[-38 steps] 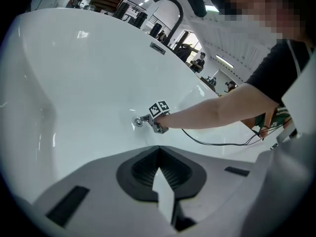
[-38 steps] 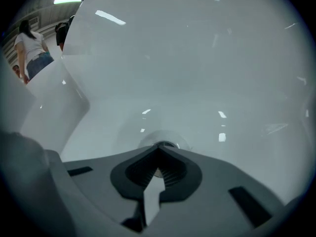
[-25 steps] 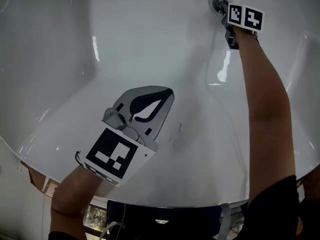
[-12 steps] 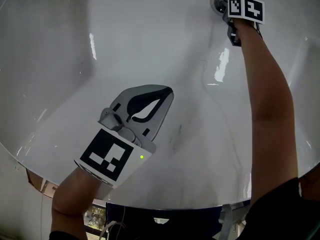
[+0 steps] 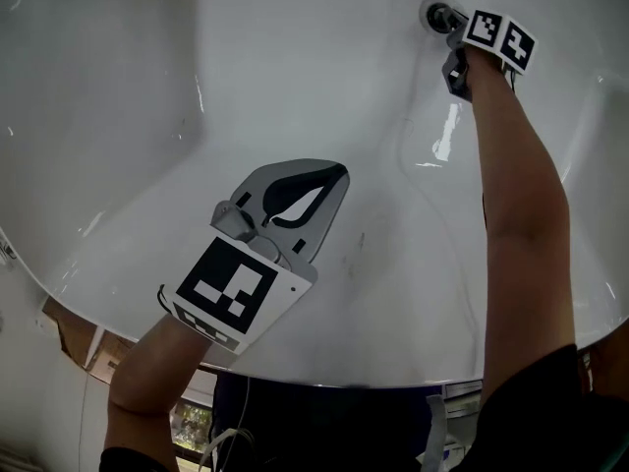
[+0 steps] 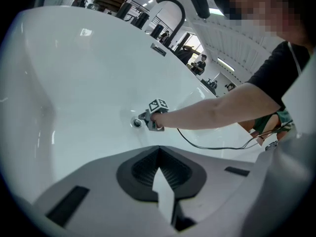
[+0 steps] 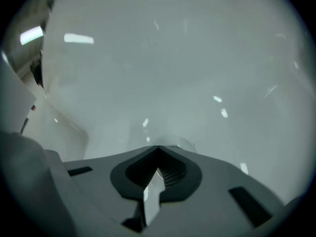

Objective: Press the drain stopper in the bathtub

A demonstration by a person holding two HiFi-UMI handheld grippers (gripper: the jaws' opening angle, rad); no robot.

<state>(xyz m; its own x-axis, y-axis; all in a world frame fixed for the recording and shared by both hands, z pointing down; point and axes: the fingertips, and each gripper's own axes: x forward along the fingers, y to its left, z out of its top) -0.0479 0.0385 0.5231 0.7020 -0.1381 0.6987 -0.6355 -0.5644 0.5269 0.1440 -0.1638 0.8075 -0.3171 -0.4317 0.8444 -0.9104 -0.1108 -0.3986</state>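
Note:
The chrome drain stopper sits in the floor of the white bathtub, at the top of the head view. My right gripper is shut, with its tips on or right at the stopper; I cannot tell whether they touch. In the right gripper view its closed tips hide most of the stopper, and only a pale rim shows. My left gripper hovers shut and empty over the tub's near slope. The left gripper view shows its closed tips, with the stopper and the right gripper beyond them.
The tub's curved wall rises on the left, and its near rim runs along the bottom. A thin black cable trails from the right gripper along the arm. A black faucet stands behind the far rim.
The right gripper stays at the drain, and its marker cube has tilted and shifted a little to the right. The left gripper has barely moved.

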